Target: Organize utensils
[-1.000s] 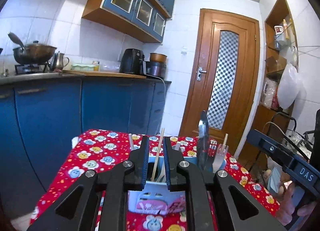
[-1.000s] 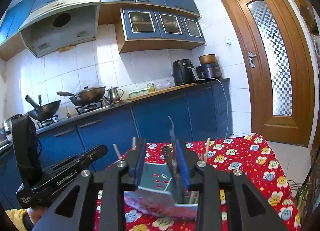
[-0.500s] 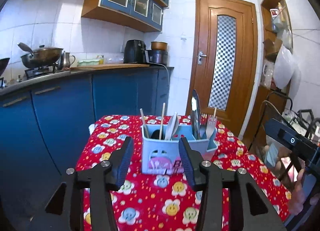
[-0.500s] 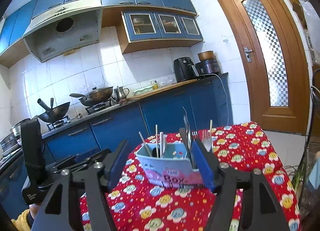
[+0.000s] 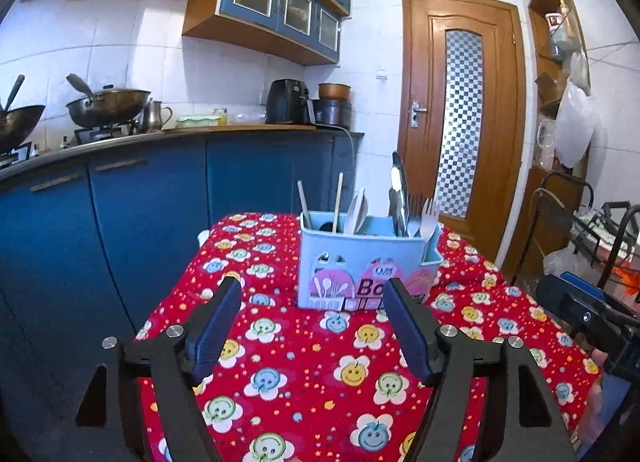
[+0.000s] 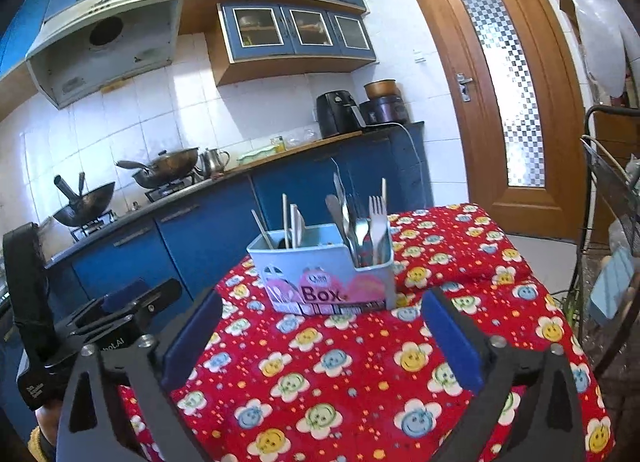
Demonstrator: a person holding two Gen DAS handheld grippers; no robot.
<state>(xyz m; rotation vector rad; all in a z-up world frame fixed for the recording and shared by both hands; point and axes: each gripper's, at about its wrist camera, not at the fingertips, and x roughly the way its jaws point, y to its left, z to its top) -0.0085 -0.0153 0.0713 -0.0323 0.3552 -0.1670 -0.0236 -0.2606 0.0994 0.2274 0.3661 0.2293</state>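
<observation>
Blue kitchen cabinets (image 5: 140,221) and a wooden door (image 5: 460,121) stand behind the table (image 5: 320,362), which is covered with a red flower-print cloth. A pale blue utensil box (image 5: 362,266) stands upright toward the far edge of the table, holding chopsticks (image 5: 339,197) at its left end, a white spoon (image 5: 357,209) in the middle, and metal cutlery and a fork (image 6: 376,221) at its right end. The left gripper (image 5: 312,326) and the right gripper (image 6: 320,338) hover above the cloth, near the box but apart from it. Both have just been opening; their fingers (image 5: 216,326) stand wide with nothing between them.
</observation>
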